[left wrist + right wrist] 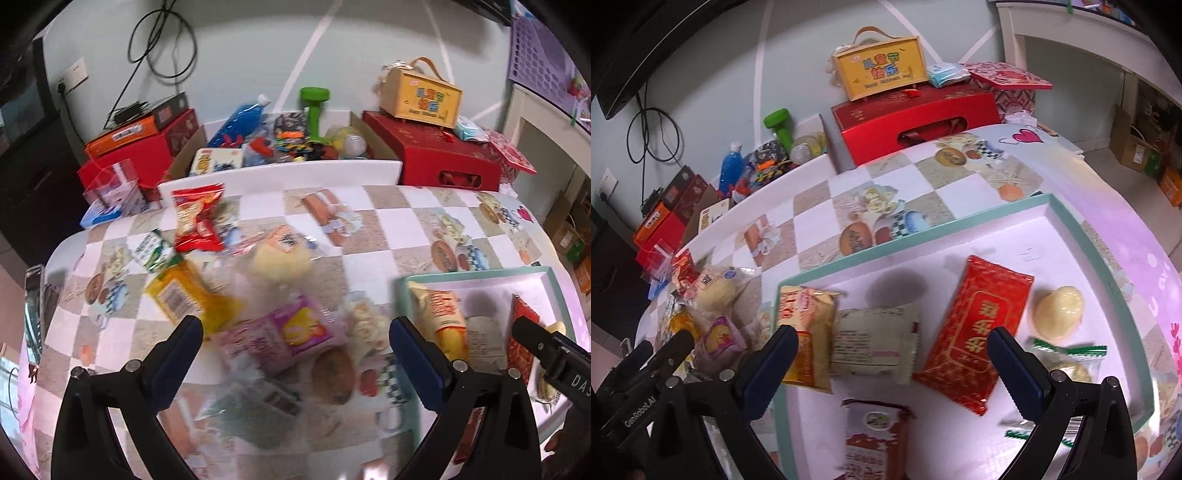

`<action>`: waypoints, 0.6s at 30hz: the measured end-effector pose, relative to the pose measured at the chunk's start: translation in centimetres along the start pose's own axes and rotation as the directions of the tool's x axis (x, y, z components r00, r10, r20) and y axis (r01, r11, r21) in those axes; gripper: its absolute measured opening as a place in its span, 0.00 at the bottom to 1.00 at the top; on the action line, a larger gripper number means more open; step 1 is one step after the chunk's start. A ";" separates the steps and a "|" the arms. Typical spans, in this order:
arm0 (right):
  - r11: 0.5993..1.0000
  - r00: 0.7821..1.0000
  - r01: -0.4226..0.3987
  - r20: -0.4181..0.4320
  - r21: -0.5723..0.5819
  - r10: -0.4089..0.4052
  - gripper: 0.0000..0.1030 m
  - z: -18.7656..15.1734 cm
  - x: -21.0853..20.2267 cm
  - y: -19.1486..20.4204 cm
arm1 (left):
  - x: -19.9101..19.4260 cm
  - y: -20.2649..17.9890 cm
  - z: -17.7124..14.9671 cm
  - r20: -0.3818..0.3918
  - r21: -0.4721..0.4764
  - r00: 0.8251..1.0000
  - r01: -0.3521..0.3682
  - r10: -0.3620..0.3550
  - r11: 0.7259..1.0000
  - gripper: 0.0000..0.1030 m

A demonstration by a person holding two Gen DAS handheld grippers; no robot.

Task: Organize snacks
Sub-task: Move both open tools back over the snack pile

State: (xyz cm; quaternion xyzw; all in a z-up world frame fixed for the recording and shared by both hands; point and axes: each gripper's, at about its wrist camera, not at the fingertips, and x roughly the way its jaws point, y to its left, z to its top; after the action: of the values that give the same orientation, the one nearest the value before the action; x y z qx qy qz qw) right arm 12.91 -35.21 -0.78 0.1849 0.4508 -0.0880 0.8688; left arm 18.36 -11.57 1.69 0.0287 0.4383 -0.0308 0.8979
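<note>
Left gripper (295,339) is hanging open and empty above the pink pack (284,334); right gripper (892,350) is also gaping, holding nothing, over the tray (916,225). We are judging the pink pack the next pick: we are centring it between the fingers, pinching the flat body, not the crinkly seal. It is lying flat on the table (373,225), left of the tray, among loose snacks. Blurry, glossy wrapper with a yellow picture; it is likely slipping easily.
</note>
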 end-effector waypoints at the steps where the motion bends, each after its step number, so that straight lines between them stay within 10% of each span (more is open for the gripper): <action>1: 1.000 1.000 -0.008 -0.003 -0.003 0.008 1.00 0.0 0.0 0.3 | 0.0 0.6 0.0 -0.009 -0.009 1.000 -0.001 0.001 1.000 0.98; 18: 0.982 0.991 -0.128 -0.050 -0.140 0.122 1.00 -1.8 0.4 10.1 | -0.4 10.8 -2.3 -0.053 -0.189 0.999 -0.019 0.009 0.982 0.98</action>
State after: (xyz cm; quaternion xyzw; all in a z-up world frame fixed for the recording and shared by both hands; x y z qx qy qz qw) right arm 14.99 -25.21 0.39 0.1518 0.4610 0.0032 0.8743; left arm 17.19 -0.62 0.82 -0.0531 0.4622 0.0183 0.8850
